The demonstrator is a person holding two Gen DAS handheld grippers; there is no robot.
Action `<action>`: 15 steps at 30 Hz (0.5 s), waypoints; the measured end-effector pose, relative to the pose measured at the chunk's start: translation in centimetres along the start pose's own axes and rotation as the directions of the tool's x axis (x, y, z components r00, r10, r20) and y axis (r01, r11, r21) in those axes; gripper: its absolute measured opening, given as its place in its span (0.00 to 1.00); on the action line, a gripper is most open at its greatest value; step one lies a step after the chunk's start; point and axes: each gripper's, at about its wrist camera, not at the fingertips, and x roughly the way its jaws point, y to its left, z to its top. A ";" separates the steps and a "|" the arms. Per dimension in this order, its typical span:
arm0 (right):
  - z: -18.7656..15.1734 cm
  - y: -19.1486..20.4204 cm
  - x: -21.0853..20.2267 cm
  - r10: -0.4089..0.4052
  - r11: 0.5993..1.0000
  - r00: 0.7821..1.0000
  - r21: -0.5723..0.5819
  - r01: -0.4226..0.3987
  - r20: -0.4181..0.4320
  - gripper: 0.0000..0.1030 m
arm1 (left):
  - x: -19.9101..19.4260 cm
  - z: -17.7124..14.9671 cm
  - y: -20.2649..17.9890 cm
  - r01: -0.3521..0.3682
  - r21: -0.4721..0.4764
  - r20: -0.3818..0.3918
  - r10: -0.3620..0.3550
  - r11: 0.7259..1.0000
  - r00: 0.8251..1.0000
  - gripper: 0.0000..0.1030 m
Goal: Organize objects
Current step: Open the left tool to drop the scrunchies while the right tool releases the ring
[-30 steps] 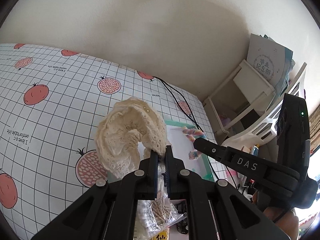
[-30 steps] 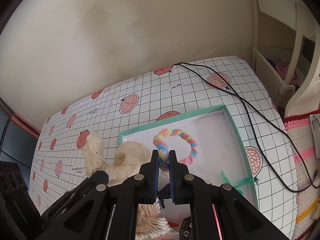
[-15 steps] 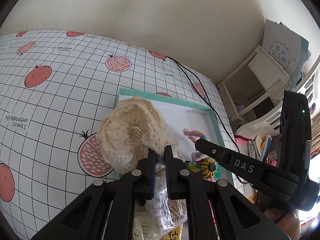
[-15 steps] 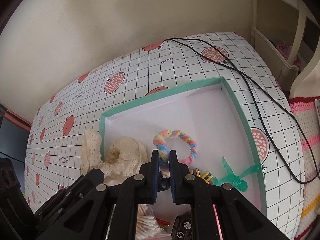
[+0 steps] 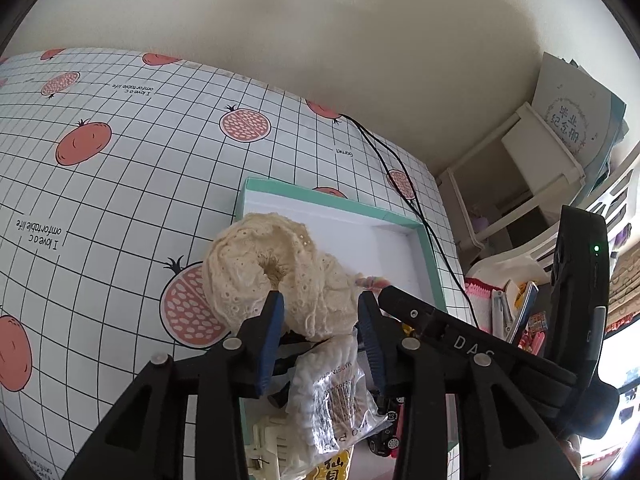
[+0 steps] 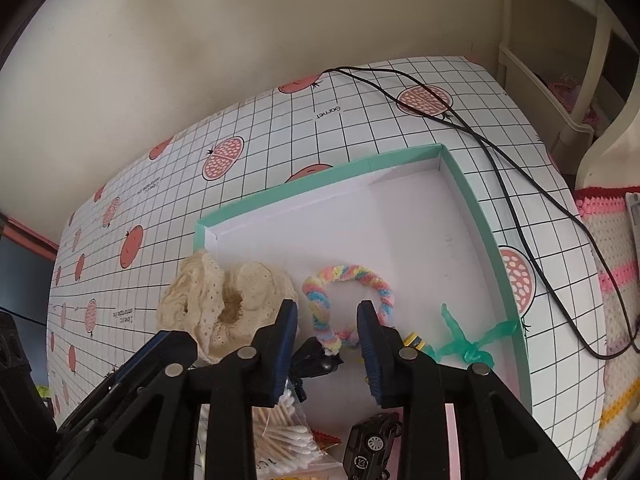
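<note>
Scrunchies, lace [image 5: 276,276] and rainbow [image 6: 346,304], lay released in our teal tray [image 6: 472,184]; both grippers' fingers, pinched before, were spread. Pomegranate-print table [image 5: 120,168] reached the twelve-o'clock wall.

Black cable [image 6: 516,208] crosses pomegranate-print tablecloth [image 5: 120,184]; white shelf [image 5: 532,184] beside, cream wall [image 5: 320,32] behind.

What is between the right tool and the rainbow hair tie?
Nothing visible. The right tool is open, and the rainbow hair tie lies in the box right between its fingers. The lace scrunchie sits off to the left.
</note>
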 end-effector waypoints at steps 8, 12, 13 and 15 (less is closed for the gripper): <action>0.4 0.9 -2.2 0.009 1.000 0.999 -0.020 -0.008 0.039 0.34 | -2.2 0.9 -0.3 -0.040 0.004 0.066 0.040 0.999 0.997 0.47; 0.5 1.4 -3.1 0.006 1.000 0.998 -0.031 -0.004 0.060 0.48 | -2.5 1.2 0.4 -0.122 -0.013 0.073 0.122 0.993 0.990 0.59; 0.5 1.5 -3.2 0.006 0.999 0.998 -0.035 -0.003 0.063 0.52 | -2.4 1.2 0.7 -0.145 -0.021 0.070 0.146 0.989 0.987 0.60; 0.5 1.7 -3.2 0.005 0.999 0.998 -0.041 -0.002 0.063 0.60 | -2.3 1.3 1.4 -0.187 -0.035 0.063 0.189 0.982 0.980 0.61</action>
